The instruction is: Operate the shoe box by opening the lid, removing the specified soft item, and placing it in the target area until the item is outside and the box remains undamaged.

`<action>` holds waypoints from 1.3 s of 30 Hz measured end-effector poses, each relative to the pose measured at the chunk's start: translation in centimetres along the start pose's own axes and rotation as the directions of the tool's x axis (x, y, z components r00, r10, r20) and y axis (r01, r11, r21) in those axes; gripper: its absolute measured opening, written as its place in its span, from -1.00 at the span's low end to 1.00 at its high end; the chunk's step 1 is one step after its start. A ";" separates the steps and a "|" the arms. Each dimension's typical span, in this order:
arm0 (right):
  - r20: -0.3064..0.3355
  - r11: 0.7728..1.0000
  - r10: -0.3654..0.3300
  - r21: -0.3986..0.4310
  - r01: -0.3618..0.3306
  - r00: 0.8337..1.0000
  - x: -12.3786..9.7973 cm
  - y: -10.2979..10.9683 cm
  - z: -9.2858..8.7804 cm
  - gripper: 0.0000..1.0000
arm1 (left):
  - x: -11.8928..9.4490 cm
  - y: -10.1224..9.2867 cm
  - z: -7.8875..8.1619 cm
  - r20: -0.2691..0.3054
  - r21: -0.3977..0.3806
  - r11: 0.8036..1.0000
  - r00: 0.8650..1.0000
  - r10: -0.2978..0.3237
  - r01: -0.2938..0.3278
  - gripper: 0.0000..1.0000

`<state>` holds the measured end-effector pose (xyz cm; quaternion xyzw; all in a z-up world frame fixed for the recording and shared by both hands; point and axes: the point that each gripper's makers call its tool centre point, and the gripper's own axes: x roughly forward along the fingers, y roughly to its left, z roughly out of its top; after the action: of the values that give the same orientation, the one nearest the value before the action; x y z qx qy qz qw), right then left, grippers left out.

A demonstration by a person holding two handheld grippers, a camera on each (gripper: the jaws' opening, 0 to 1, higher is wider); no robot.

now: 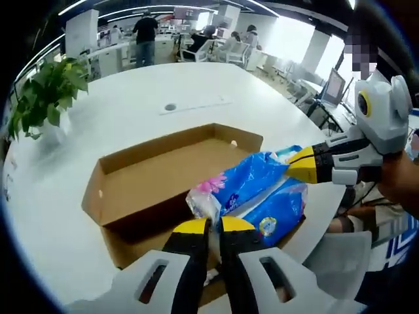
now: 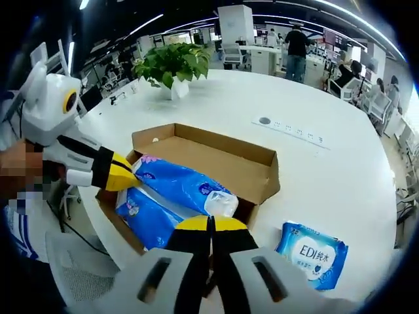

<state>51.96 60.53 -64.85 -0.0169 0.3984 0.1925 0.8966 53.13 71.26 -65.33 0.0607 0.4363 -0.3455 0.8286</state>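
Meanwhile, an open brown shoe box (image 1: 157, 176) lies flat on the white round worktop (image 1: 131, 111), its lid folded back. Two blue plastic-wrapped soft packs sit at one end of it. The upper blue pack (image 1: 252, 180) has a pink flower print and a crumpled clear end, and it lies across the lower blue pack (image 1: 281, 209).

In the left gripper view, the left gripper (image 1: 214, 227) has its yellow-tipped jaws together at the clear, crumpled end of the upper pack; whether they pinch the wrapper cannot be told. The right gripper (image 1: 302, 165) comes in from the right, its yellow tips touching the far end of the same pack.

In the right gripper view, the right gripper (image 2: 211, 224) shows its jaws together just beside the clear end of the upper blue pack (image 2: 180, 183), with the lower blue pack (image 2: 147, 222) beneath. The left gripper (image 2: 121, 173) enters from the left, its tips against the pack's other end. A separate blue wipes packet (image 2: 313, 254) lies on the worktop (image 2: 314, 170) beside the shoe box (image 2: 222, 160). A potted green plant (image 2: 171, 64) stands farther back on the worktop.
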 end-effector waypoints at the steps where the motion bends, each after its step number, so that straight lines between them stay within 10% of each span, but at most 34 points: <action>1: 0.001 1.000 -0.001 0.001 0.001 1.000 -0.1 -0.1 0.0 -1.00 | 0.0 -0.3 0.2 0.002 0.002 1.000 1.000 -0.002 0.002 -0.96; 39: 0.021 0.976 -0.173 0.138 0.169 0.985 -9.4 -14.8 -6.4 -1.00 | 7.8 -16.2 5.3 -0.070 0.208 0.965 0.986 -0.149 0.161 -0.96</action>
<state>47.02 42.54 -64.26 0.0131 0.3927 0.0874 0.9154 49.61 52.87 -64.79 0.1238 0.4223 -0.4521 0.7758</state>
